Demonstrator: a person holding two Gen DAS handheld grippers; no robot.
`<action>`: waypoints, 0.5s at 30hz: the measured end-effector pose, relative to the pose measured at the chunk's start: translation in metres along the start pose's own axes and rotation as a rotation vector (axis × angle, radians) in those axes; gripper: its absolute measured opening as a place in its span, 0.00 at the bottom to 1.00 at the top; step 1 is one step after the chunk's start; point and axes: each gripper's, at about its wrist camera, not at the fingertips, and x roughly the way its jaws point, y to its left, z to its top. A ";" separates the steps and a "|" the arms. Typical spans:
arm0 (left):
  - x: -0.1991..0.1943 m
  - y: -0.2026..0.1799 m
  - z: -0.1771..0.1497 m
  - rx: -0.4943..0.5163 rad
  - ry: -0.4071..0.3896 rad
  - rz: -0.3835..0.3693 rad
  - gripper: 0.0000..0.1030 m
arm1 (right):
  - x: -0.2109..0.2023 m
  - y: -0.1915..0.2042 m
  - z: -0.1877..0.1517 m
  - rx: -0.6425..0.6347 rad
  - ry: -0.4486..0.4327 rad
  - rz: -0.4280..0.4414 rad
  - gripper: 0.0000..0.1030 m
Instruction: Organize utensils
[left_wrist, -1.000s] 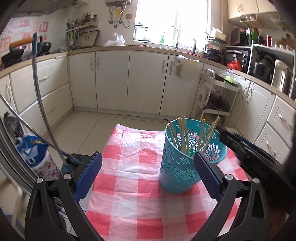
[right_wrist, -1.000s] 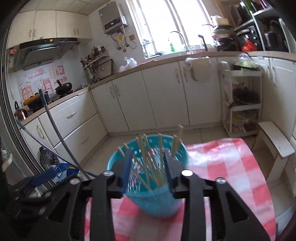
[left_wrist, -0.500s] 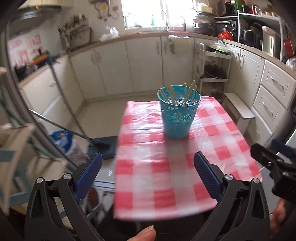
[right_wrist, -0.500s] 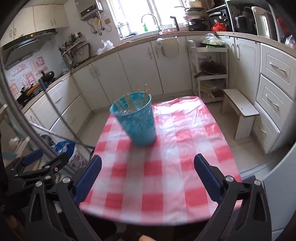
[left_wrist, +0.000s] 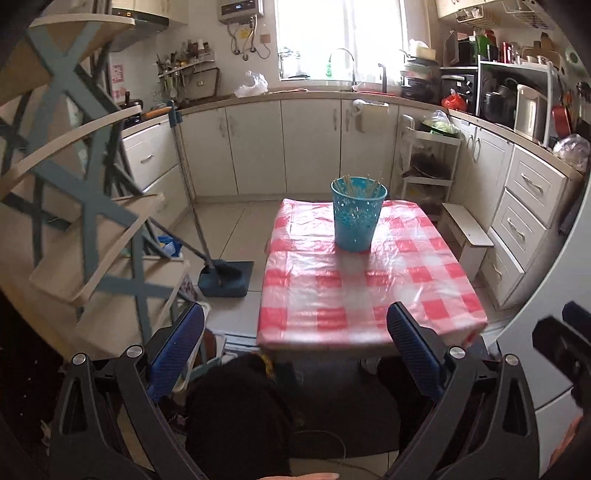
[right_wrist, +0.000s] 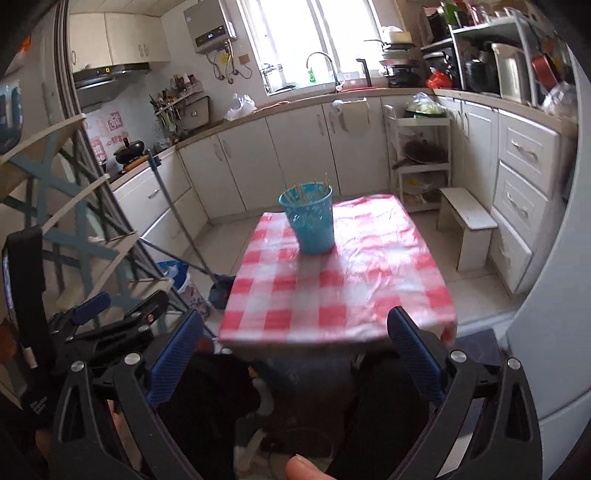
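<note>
Presently the blue holder (left_wrist: 357, 218) stands upright at twelve o'clock on the checked tablecloth (left_wrist: 365, 291), wooden chopsticks (left_wrist: 356, 186) inside, count unclear. Left gripper (left_wrist: 295, 350) and right gripper (right_wrist: 295, 350) hang well short of the table, jaws spread wide, nothing between them.

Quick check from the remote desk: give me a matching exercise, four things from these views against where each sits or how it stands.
Things:
1. turquoise perforated plastic cup
2. wooden chopsticks
3. small white wooden stool
4. right claw

Places or states:
A. on the floor beside the table
B. open, nothing between its blue pads
C. upright on the red-and-white checked tablecloth
D. standing inside the cup

Pairs: 1-C, 2-D, 3-A, 4-B
</note>
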 end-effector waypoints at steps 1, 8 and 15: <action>-0.008 0.001 -0.005 0.003 0.000 -0.004 0.92 | -0.007 0.004 -0.008 0.008 -0.002 0.006 0.93; -0.057 0.011 -0.036 -0.009 -0.028 -0.022 0.92 | -0.044 0.039 -0.047 -0.069 -0.034 0.017 0.93; -0.090 0.023 -0.052 -0.058 -0.063 -0.008 0.92 | -0.075 0.038 -0.059 -0.043 -0.114 0.039 0.93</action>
